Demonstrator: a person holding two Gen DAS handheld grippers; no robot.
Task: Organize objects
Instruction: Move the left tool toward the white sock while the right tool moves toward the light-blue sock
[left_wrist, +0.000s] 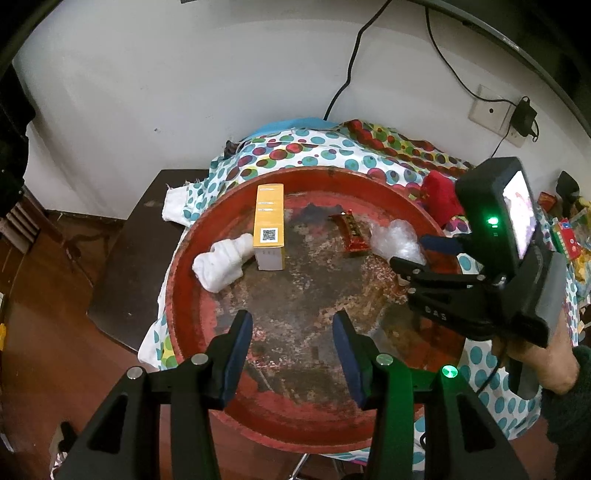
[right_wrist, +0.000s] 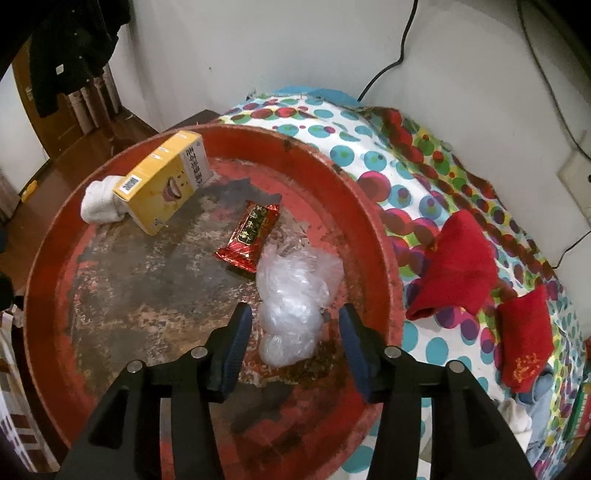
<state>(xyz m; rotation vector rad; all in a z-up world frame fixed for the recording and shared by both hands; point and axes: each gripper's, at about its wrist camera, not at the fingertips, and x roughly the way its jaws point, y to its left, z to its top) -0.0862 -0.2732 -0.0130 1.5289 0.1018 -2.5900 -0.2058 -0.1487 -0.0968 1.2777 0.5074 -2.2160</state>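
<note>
A round red tray (left_wrist: 184, 295) (right_wrist: 48, 280) holds a yellow box (left_wrist: 269, 221) (right_wrist: 162, 184), a white rolled sock (left_wrist: 221, 264) (right_wrist: 98, 201), a red snack packet (left_wrist: 352, 232) (right_wrist: 249, 234) and a crumpled clear plastic bag (left_wrist: 397, 240) (right_wrist: 291, 302). My left gripper (left_wrist: 293, 325) is open and empty over the tray's near part. My right gripper (right_wrist: 295, 325) (left_wrist: 410, 254) is open, its fingers on either side of the plastic bag, just above it.
The tray sits on a polka-dot cloth (right_wrist: 388, 155) (left_wrist: 332, 147). Two red cloths (right_wrist: 458, 258) (right_wrist: 524, 332) lie on the cloth right of the tray. A wall with cables and a socket (left_wrist: 491, 110) stands behind. A dark table (left_wrist: 129, 258) is at left.
</note>
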